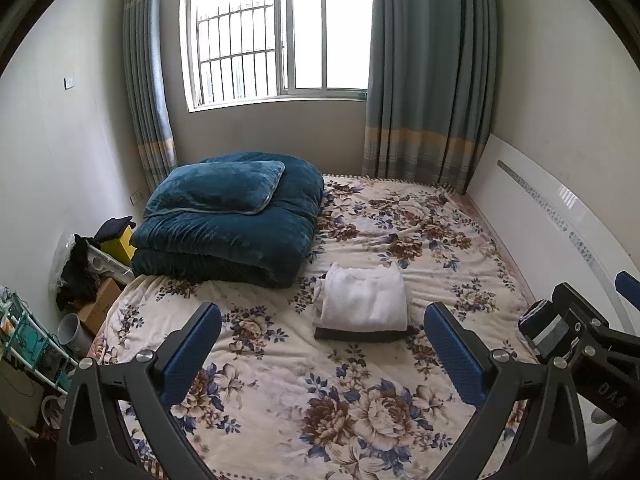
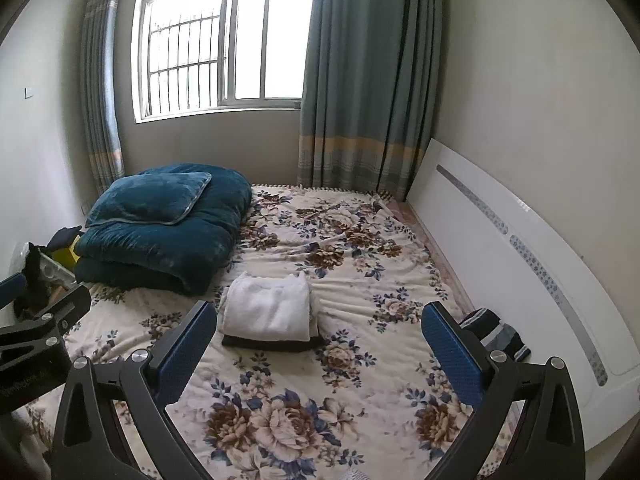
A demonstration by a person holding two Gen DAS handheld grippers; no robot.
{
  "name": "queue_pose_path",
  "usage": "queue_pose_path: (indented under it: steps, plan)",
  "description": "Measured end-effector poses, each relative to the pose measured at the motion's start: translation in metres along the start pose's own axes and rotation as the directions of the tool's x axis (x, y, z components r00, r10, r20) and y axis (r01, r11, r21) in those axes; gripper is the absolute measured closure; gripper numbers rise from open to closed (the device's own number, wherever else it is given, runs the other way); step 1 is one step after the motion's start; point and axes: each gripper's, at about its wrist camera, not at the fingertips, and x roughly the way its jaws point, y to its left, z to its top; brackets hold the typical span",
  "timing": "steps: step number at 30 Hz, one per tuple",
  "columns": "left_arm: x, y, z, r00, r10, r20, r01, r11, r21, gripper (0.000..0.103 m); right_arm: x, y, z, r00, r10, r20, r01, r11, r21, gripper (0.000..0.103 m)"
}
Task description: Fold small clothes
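above the near end of the bed (image 1: 280, 380) both tools hung with nothing in them. left hand-held gripper (image 1: 322, 344) had its jaws spread wide, blue pads apart over bare bedspread; right hand-held gripper (image 2: 320, 344) stood the same, wide open and holding nothing. ahead of both, near the middle of the bed, a folded white garment (image 1: 364, 300) lay on top of a folded dark one (image 1: 360, 335), the pair forming a neat stack. well to the right, by the white headboard (image 2: 500, 248), a striped dark-and-grey piece (image 2: 496, 332) lay bunched and looked not yet folded. i judged that piece the next one to take: pinch it by one edge with the right tool, drag it onto open bedspread, spread it flat with both before creasing, and keep clear of the stack. a teal quilt (image 1: 228, 220) sat at the far left corner. faint markings showed on each tool's body, too blurred to read.
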Motion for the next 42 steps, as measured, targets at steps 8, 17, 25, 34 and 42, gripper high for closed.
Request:
queue_pose_path:
  steps: [8, 17, 25, 34, 42]
  plan:
    - [0.0, 0.0, 0.002, 1.0, -0.003, 0.002, 0.003, 1.0, 0.004, 0.0, 0.0, -0.002, 0.001, 1.0, 0.001, 0.005, -0.001, 1.0, 0.007, 0.0]
    - [0.0, 0.001, 0.003, 1.0, 0.004, 0.003, -0.004, 1.0, 0.002, 0.0, 0.001, -0.002, 0.003, 1.0, 0.0, 0.004, 0.0, 1.0, 0.0, 0.0]
    - [-0.005, -0.002, 0.005, 1.0, 0.013, 0.011, -0.013, 1.0, -0.004, 0.0, -0.001, -0.003, 0.002, 1.0, 0.0, 0.006, 0.0, 1.0, -0.001, 0.0]
    - [-0.006, -0.002, 0.004, 1.0, 0.016, 0.014, -0.016, 1.0, -0.002, 0.0, -0.003, -0.001, 0.002, 1.0, 0.005, 0.01, -0.005, 1.0, 0.0, 0.0]
    - [-0.01, -0.005, 0.003, 0.999, 0.029, 0.025, -0.029, 1.0, 0.0, 0.0, -0.004, -0.001, 0.001, 1.0, 0.006, 0.01, -0.006, 1.0, 0.002, 0.0]
